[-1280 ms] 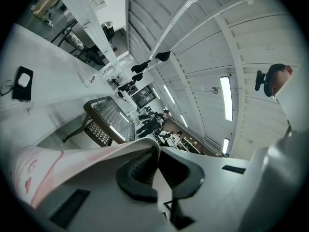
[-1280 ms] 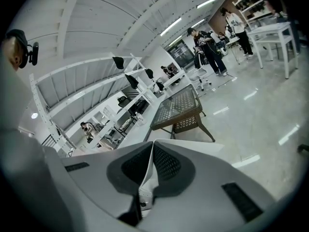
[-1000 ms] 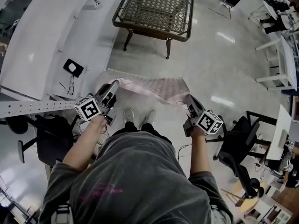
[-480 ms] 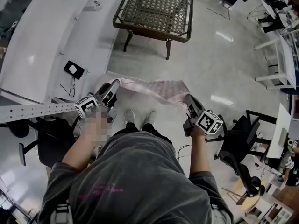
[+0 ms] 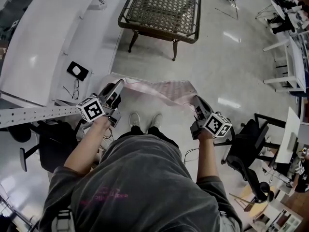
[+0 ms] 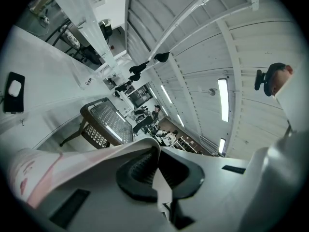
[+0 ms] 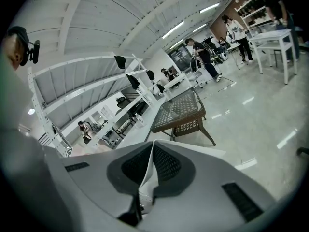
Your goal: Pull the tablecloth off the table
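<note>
A pale tablecloth (image 5: 159, 89) with a pink pattern hangs stretched between my two grippers, above the floor in front of the person's feet. My left gripper (image 5: 117, 86) is shut on its left corner; the cloth (image 6: 72, 161) drapes over the jaw and a strip sits pinched between the pads (image 6: 140, 170). My right gripper (image 5: 197, 102) is shut on the right corner, with white cloth (image 7: 147, 178) clamped between its pads. The brown wicker table (image 5: 161, 9) with a glass top stands bare ahead, also seen as the table (image 6: 104, 124) and the table (image 7: 181, 111).
A long white counter (image 5: 53, 37) runs along the left, with a black phone-like device (image 5: 76, 70) and glasses (image 5: 71, 88) on it. A black office chair (image 5: 246, 151) stands to my right. White tables (image 5: 294, 57) and people (image 7: 205, 57) are further off on the glossy floor.
Both grippers stay shut on the cloth. The left gripper has tilted slightly, so the table and black device have shifted left in its view.
</note>
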A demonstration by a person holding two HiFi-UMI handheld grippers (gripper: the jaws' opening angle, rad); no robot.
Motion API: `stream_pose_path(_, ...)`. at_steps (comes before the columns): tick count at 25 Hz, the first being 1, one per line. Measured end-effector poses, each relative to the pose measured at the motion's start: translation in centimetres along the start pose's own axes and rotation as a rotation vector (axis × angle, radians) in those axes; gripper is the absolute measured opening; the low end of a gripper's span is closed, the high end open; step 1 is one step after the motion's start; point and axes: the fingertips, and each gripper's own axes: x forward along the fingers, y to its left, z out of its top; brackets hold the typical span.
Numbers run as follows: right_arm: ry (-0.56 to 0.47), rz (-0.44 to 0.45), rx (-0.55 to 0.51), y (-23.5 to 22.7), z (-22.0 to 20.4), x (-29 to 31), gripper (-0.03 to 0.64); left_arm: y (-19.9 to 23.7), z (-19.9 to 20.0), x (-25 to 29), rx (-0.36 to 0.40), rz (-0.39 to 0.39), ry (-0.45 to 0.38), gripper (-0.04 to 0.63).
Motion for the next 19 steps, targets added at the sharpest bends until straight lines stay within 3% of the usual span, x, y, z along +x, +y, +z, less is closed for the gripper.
stream_pose_path(19, -0.014, -0.005, 0.006, -0.12, -0.21, -0.45, 0.005, -0.26, -0.09, 0.20, 0.007, -0.014, 0.007, 0.002)
